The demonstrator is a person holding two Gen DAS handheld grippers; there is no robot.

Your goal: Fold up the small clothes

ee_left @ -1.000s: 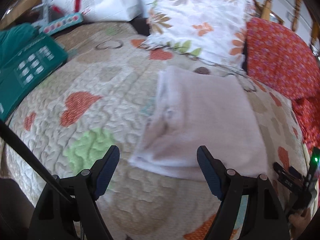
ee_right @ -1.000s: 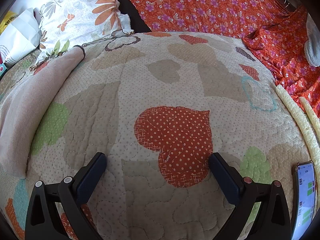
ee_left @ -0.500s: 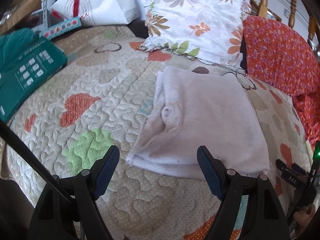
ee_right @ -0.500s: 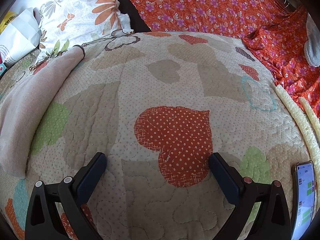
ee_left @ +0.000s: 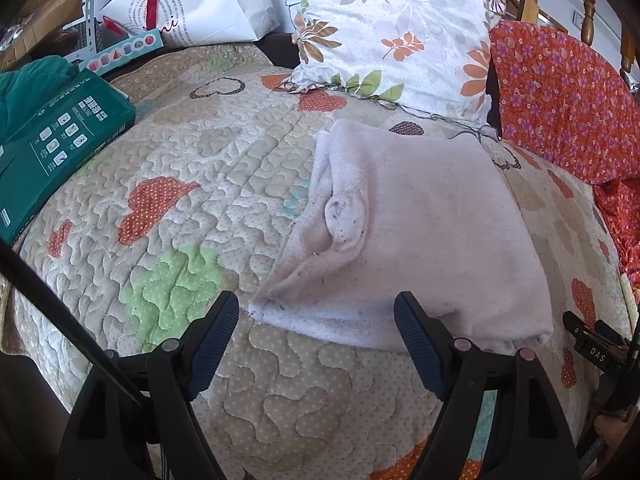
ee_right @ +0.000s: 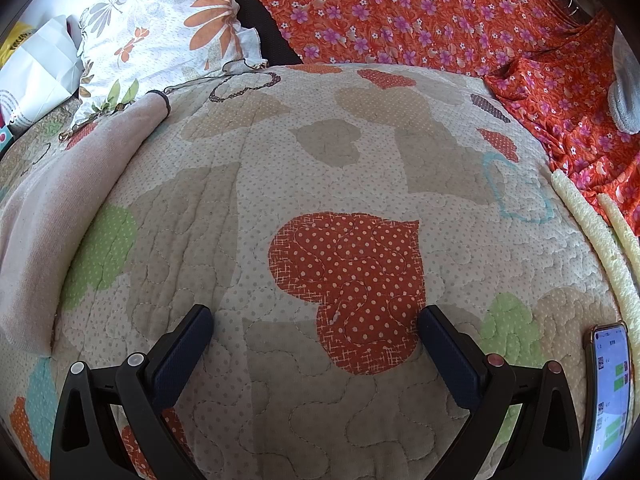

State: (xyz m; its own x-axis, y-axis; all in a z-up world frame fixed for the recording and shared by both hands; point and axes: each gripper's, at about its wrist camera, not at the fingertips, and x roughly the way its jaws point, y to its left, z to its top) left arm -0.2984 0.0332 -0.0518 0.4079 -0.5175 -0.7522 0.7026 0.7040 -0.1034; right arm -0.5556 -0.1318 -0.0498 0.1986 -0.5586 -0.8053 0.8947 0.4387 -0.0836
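Note:
A pale pink garment (ee_left: 416,232) lies folded flat on the quilted bedspread (ee_left: 192,208), with layered edges on its left side. My left gripper (ee_left: 316,322) is open and empty, just in front of the garment's near edge. In the right wrist view the garment (ee_right: 52,216) shows at the far left. My right gripper (ee_right: 316,334) is open and empty, over a red heart patch on the quilt (ee_right: 360,152), well to the right of the garment.
A floral pillow (ee_left: 396,32) and orange flowered bedding (ee_left: 560,100) lie behind the garment. A green box (ee_left: 56,140) and a white paper bag (ee_left: 192,4) sit at the left. A phone (ee_right: 608,396) and two foam strips (ee_right: 592,232) lie at the right.
The left gripper has pulled back and risen slightly, so the garment sits a little further from it and is now sharp. The right gripper has not moved.

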